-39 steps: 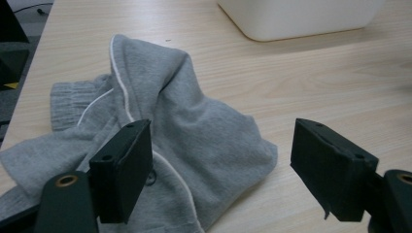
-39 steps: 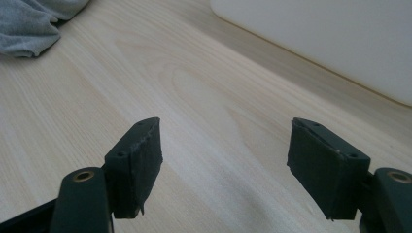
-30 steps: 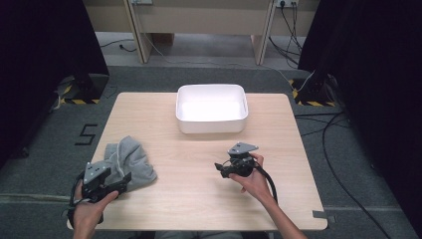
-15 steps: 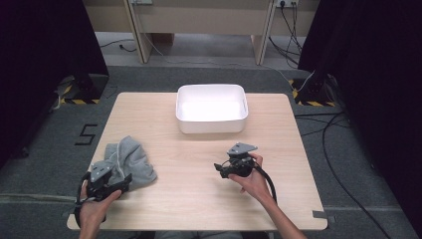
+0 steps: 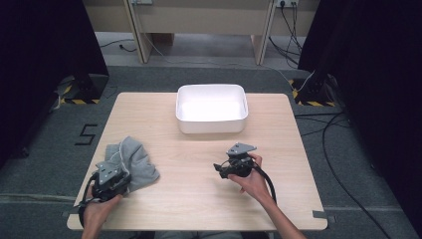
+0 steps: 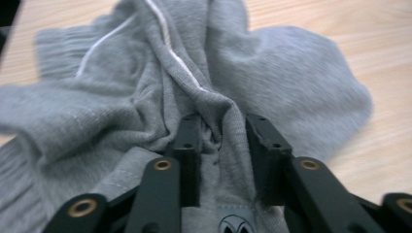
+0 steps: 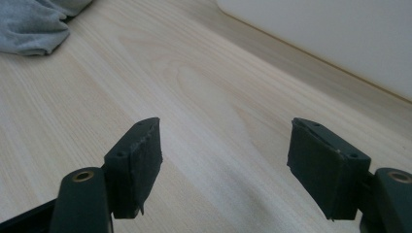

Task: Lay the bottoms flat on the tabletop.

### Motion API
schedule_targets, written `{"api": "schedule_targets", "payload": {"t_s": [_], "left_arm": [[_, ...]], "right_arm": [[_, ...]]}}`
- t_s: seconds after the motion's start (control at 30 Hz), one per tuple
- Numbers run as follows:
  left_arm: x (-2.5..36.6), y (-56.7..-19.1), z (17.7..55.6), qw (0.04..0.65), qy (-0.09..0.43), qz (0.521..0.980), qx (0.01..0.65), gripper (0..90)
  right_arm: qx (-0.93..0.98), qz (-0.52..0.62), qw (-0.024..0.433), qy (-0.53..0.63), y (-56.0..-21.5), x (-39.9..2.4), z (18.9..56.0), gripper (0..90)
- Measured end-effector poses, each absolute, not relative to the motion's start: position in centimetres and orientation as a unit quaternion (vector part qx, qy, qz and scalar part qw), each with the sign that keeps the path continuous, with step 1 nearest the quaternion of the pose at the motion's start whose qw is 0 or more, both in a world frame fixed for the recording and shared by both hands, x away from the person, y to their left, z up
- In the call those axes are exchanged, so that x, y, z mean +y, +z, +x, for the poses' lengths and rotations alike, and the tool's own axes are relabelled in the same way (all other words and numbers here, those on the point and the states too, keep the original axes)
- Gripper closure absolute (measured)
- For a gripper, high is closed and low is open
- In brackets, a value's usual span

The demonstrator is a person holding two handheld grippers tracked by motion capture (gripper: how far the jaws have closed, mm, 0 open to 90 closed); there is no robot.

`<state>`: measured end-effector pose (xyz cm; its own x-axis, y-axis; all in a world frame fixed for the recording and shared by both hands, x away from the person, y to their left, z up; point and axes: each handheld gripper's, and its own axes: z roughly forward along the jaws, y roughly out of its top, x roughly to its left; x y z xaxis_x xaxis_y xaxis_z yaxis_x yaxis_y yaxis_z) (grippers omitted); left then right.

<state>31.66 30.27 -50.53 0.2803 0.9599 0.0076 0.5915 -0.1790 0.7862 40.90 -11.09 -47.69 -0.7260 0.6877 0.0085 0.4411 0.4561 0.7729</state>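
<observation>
Soft grey knit garment (image 6: 145, 97), white piping, small printed logo; left gripper (image 6: 221, 141) jaws just closed, pinching its fold. Right gripper (image 7: 223, 160) jaws apart over pale woodgrain worktop (image 7: 194, 97).

1. the white tub (image 5: 212, 108) stands at the far middle of the surface (image 5: 199, 199); it blocks a straight pass there.
2. bare wood lies open between the tub and the near edge.
3. the grey garment (image 5: 130, 158) heaps at the near left, under the left gripper (image 5: 113, 180).
4. the right gripper (image 5: 234, 167) sits near the middle right, well apart from the tub, with open wood between its jaws.
</observation>
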Motion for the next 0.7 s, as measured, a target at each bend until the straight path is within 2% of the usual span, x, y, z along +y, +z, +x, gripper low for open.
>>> {"api": "schedule_targets", "payload": {"t_s": [0.23,0.5,0.7], "left_arm": [[26.3,-50.5,31.6,0.375,0.229,0.752,0.492,72.7],[20.2,-50.4,31.1,0.404,0.182,0.791,0.422,72.6],[17.6,-50.4,30.9,0.424,0.149,0.805,0.388,71.4]], "right_arm": [[0.84,0.337,0.154,0.396,-47.7,-11.1,40.9,28.5],[0.839,0.335,0.155,0.401,-47.5,-11.1,40.8,28.6],[0.839,0.331,0.15,0.406,-47.3,-10.7,40.5,28.6]]}}
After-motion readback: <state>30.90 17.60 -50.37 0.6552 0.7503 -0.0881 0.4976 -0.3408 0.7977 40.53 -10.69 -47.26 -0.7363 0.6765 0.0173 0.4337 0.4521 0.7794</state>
